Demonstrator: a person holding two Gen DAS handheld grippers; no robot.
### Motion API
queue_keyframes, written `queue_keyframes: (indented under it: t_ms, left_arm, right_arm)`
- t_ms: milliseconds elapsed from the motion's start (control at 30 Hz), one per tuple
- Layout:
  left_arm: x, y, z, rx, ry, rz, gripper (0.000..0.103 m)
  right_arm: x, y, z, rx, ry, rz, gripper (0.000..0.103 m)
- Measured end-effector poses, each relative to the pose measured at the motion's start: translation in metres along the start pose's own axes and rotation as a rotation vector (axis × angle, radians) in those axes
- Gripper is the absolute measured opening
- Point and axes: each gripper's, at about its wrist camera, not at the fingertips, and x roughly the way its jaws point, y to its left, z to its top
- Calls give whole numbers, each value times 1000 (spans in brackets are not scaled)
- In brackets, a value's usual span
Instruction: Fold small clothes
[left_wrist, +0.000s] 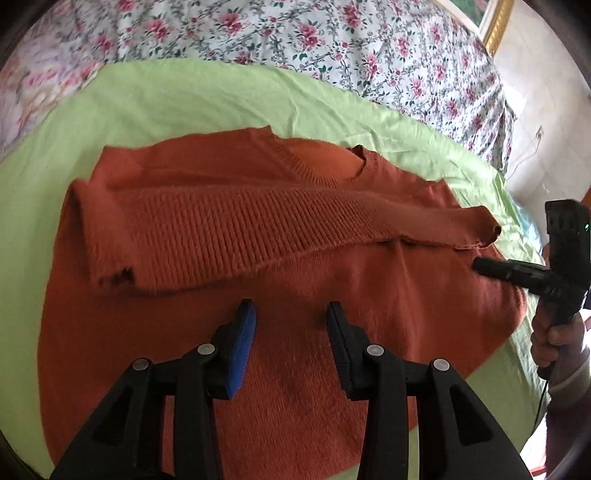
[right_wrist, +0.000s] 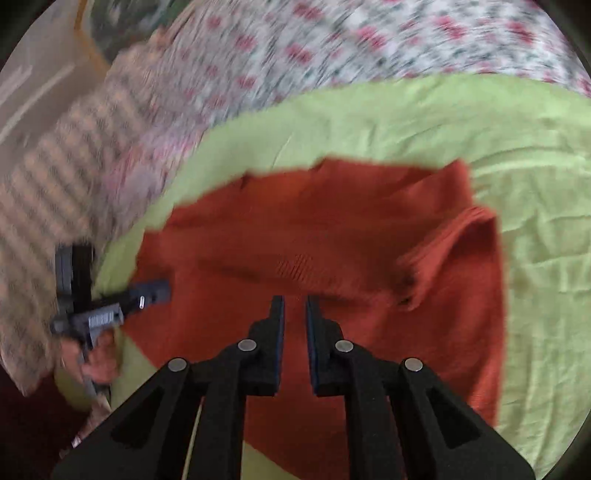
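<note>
A small rust-orange knitted sweater (left_wrist: 229, 280) lies flat on a pale green sheet (left_wrist: 177, 99) that is spread over a white bedcover printed with pink flowers (left_wrist: 332, 33). One ribbed sleeve (left_wrist: 207, 236) is folded across the chest, running from the frayed cuff (left_wrist: 114, 277) on one side to the opposite shoulder, just below the round neckline (left_wrist: 325, 162). My left gripper (left_wrist: 290, 314) hangs just above the lower body of the sweater with its blue-padded fingers (left_wrist: 243, 339) spread wide and nothing between them. In that same view my right gripper (left_wrist: 484, 267) comes in from the side, its dark tip over the sweater's edge just below the end of the folded sleeve; I cannot tell from here whether it touches the knit. My right hand (left_wrist: 554, 339) wraps its handle. From the right wrist view, which is blurred, my right gripper (right_wrist: 294, 301) points at the middle of the sweater (right_wrist: 332, 240), its fingers (right_wrist: 277, 332) parted by only a narrow gap, and no cloth is caught in that gap. There the left gripper (right_wrist: 155, 290) appears at the far side of the garment, over the edge where the orange knit meets the green sheet (right_wrist: 480, 125), and a bunched fold of sleeve (right_wrist: 443, 251) stands up on the other side.
</note>
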Motion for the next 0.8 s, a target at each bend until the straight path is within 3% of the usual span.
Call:
queue_keyframes:
  t_ms: [67,167,467,633,800]
  left_arm:
    - [4,6,12,-2,5,18,39]
    - [9,22,33,-22,0,57,37]
    - [19,70,105,-204,-91,139,47]
    - [1,76,93,-249,-121,124,48]
    - [-29,68,40,-281,-136,96,50]
  right_arm:
    - [15,1,-2,-54,52,-42,12]
    - [30,-20,9,1,59,-59,12]
    - [27,-62,62,149,-146,-229,12]
    - [9,-65,64,212,-223,-248,12]
    - [-10,-60,39,249,-260,-238,12]
